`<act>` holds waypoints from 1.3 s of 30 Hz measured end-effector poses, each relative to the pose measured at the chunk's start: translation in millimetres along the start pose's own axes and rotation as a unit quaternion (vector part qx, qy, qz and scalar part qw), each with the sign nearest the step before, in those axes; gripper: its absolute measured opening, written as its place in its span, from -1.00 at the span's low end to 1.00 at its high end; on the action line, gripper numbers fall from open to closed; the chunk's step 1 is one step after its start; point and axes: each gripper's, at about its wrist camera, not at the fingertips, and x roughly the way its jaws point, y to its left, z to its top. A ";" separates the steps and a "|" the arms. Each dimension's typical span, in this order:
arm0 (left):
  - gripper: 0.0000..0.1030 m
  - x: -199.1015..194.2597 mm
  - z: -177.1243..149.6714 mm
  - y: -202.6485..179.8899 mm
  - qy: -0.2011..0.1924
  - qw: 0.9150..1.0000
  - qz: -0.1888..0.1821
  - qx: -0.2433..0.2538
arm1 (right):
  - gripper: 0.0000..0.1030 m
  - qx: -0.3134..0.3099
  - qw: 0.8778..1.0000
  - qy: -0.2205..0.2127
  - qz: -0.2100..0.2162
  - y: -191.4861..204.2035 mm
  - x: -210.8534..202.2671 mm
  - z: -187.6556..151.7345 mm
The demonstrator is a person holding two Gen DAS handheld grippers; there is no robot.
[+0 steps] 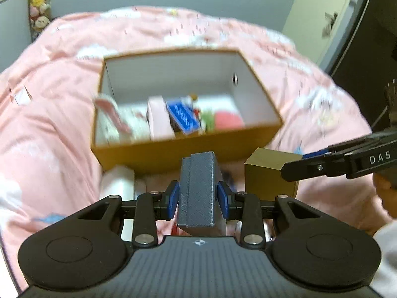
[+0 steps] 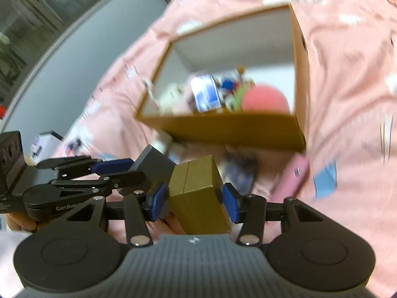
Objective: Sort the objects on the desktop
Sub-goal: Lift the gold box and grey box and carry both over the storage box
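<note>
Grey box [image 1: 198, 191] clamped between my left gripper [image 1: 198, 198] pads. Gold box [image 2: 198, 198] clamped in my right gripper [image 2: 196, 202], just right of the grey one. Beyond both, open cardboard box [image 1: 173, 146] on pink quilt [image 1: 49, 124], holding blue card pack [image 1: 183, 116], pink ball [image 2: 265, 99], blurred oddments.

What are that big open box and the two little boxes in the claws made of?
The big open box looks like cardboard: matte tan outside, white inside, thin straight walls. The grey box in the left gripper seems to be rigid board with a fine textured wrap. The gold box in the right gripper looks like card with a dull metallic finish and a seam line. All are guesses from looks.
</note>
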 end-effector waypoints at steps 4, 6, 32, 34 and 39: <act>-0.26 -13.3 21.5 2.8 -0.037 0.999 0.002 -0.005 | 0.01 -0.009 0.999 -0.044 0.024 10.8 -13.2 19.5; -0.26 -17.2 33.7 3.2 -0.055 0.998 0.006 -0.007 | 0.01 -0.013 0.997 -0.065 0.028 15.8 -16.1 30.5; -0.26 55.3 140.5 76.0 -0.097 0.992 0.074 -0.042 | 0.01 0.045 0.988 -0.147 -0.004 -11.2 85.3 152.6; -0.26 66.0 141.3 77.0 -0.091 0.991 0.089 -0.032 | 0.01 0.044 0.988 -0.147 -0.006 -14.6 95.8 158.0; -0.26 92.5 141.2 86.0 -0.057 0.992 0.108 -0.034 | 0.00 0.048 0.990 -0.134 -0.019 -23.2 126.0 168.3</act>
